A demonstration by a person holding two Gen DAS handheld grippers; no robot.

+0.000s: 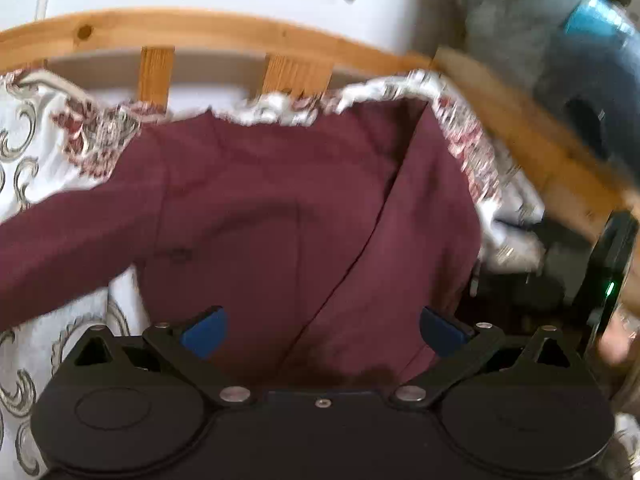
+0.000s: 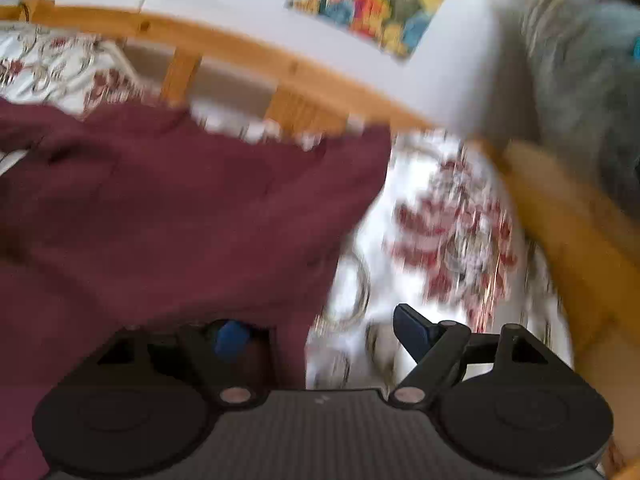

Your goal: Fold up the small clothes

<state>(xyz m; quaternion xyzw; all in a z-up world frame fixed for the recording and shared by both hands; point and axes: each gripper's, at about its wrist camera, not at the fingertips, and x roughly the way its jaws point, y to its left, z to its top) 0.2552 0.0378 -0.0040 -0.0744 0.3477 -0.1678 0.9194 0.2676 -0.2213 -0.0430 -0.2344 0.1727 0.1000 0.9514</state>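
Maroon shirt point(image 1: 260, 208) between left gripper point(image 1: 324, 332) fingers

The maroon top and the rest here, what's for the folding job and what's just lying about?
For the job:
maroon top
left hand-held gripper, open
right hand-held gripper, open
patterned bedspread, the folding surface

Lying about:
wooden bed rail
colourful picture
grey cloth

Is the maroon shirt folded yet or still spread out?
Partly folded: the maroon shirt has its right side turned over the body, while one sleeve lies spread left.
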